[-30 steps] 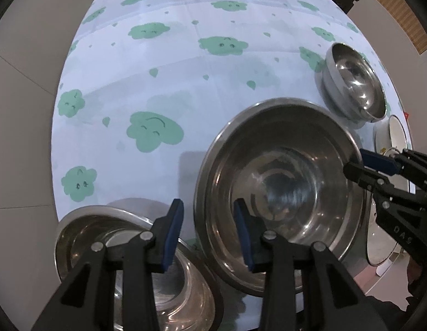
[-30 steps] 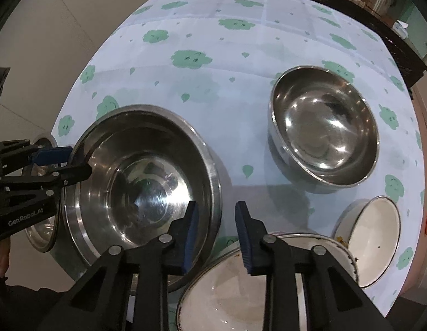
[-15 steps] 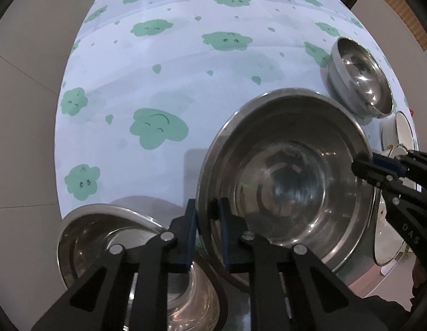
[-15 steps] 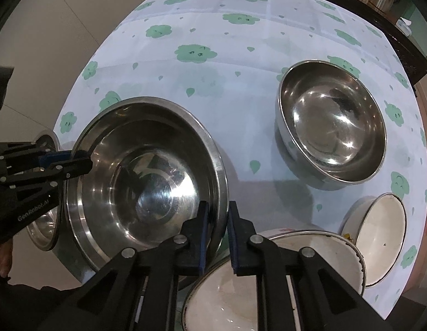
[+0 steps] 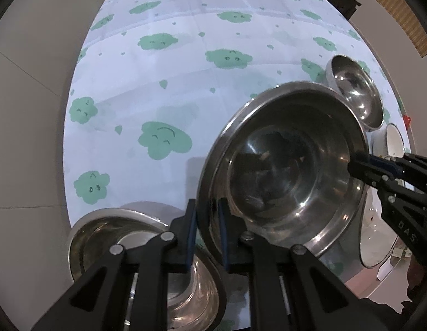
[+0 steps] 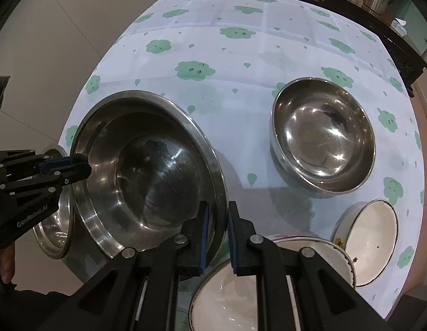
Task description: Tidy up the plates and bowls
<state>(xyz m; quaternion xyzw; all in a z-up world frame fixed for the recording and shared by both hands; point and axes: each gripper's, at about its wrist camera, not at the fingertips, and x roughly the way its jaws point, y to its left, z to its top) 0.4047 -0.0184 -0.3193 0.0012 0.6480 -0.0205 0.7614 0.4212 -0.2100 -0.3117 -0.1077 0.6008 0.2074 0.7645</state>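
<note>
- My left fingers (image 5: 206, 230) have just been closing and now pinch the near rim of the large steel bowl (image 5: 285, 171); one blue pad sits inside the wall, the other outside.
- My right fingers (image 6: 216, 233) have closed the same way and clamp the opposite rim of that large steel bowl (image 6: 147, 171), so both sets of fingers grip it at once.
- In the right wrist view the left gripper's body carries white lettering that I read as "GenRobot.AI"; in the left wrist view the right gripper shows "DAS", the rest cut off.
- The large steel bowl looks empty, apart from reflections and dark smudges.
- Just left of it, near the surface edge, a second steel bowl (image 5: 136, 264) holds nothing I can make out.
- Beyond it to the right, well apart, a deeper steel bowl (image 6: 323, 138) stands upright and empty.
- Just right of the large bowl, under my right fingers, lies a white enamel bowl (image 6: 271, 284), empty.
- Further right, a smaller white bowl (image 6: 370, 237) shows a few dark specks inside.
- Everything rests on a surface covered by a pale cloth (image 6: 213, 49) printed with green smiling clouds.
</note>
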